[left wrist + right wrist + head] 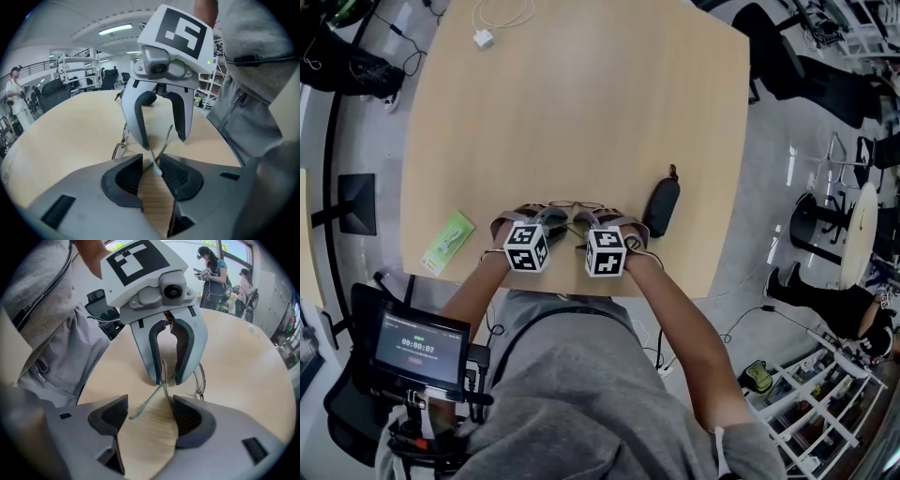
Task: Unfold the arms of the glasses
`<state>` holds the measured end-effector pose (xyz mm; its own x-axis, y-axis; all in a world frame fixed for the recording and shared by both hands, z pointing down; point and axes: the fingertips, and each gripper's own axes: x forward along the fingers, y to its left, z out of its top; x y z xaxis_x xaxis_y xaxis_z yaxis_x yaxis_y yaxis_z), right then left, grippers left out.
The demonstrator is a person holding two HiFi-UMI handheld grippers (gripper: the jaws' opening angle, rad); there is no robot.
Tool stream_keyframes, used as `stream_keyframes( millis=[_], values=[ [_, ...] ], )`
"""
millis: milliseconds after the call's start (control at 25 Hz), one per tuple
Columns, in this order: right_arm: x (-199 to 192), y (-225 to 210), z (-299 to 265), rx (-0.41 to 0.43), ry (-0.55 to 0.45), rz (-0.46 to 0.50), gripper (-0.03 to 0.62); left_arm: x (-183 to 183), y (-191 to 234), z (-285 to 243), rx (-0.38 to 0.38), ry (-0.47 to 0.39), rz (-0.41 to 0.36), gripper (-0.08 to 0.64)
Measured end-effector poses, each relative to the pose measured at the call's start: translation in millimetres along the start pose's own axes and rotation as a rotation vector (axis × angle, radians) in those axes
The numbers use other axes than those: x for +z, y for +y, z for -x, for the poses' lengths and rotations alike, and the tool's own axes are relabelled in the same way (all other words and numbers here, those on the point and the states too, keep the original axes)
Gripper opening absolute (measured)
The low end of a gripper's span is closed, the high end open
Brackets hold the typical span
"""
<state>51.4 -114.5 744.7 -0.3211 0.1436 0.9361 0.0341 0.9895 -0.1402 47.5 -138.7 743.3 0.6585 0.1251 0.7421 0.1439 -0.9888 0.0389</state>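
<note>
Thin metal-framed glasses [575, 206] lie on the wooden table [581, 112] near its front edge, between my two grippers. My left gripper [546, 225] points down at them. In the left gripper view, the pale tip of one arm [157, 168] lies in the narrow gap of the left gripper [150, 161]; the pads do not clamp it. My right gripper [591, 225] faces it with jaws wide apart. In the right gripper view, the other arm [147, 404] crosses the gap of the right gripper [150, 408], ungripped, and a lens [200, 380] shows beyond.
A dark glasses case [661, 206] lies just right of the grippers. A green packet [447, 242] sits at the table's left edge, and a white charger with cable [484, 37] at the far side. Chairs and people stand around the table.
</note>
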Motion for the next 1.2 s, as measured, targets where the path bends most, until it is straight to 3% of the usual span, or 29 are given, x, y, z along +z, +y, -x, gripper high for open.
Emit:
stream_keyframes(
  millis=[400,680,880,1080,1200],
  values=[
    [-22.8,28.6,2.9,0.049,0.063,0.055,0.284,-0.2,-8.8,-7.4,-0.041,-0.020,0.021,0.117],
    [-35.4,20.6,-2.6,0.039,0.090,0.060,0.284,-8.6,-39.5,-9.8,-0.185,0.024,0.012,0.115],
    [-34.4,18.4,-7.3,0.029,0.111,0.060,0.284,-22.1,-45.1,-7.0,-0.199,0.052,0.016,0.115],
    [-30.8,45.3,-14.5,0.109,0.153,0.102,0.284,-29.6,-41.0,-7.5,-0.197,0.058,0.037,0.115],
    [-38.4,52.3,-17.0,0.126,0.159,0.056,0.284,-31.8,-39.8,-8.7,-0.201,0.068,0.024,0.115]
  ],
)
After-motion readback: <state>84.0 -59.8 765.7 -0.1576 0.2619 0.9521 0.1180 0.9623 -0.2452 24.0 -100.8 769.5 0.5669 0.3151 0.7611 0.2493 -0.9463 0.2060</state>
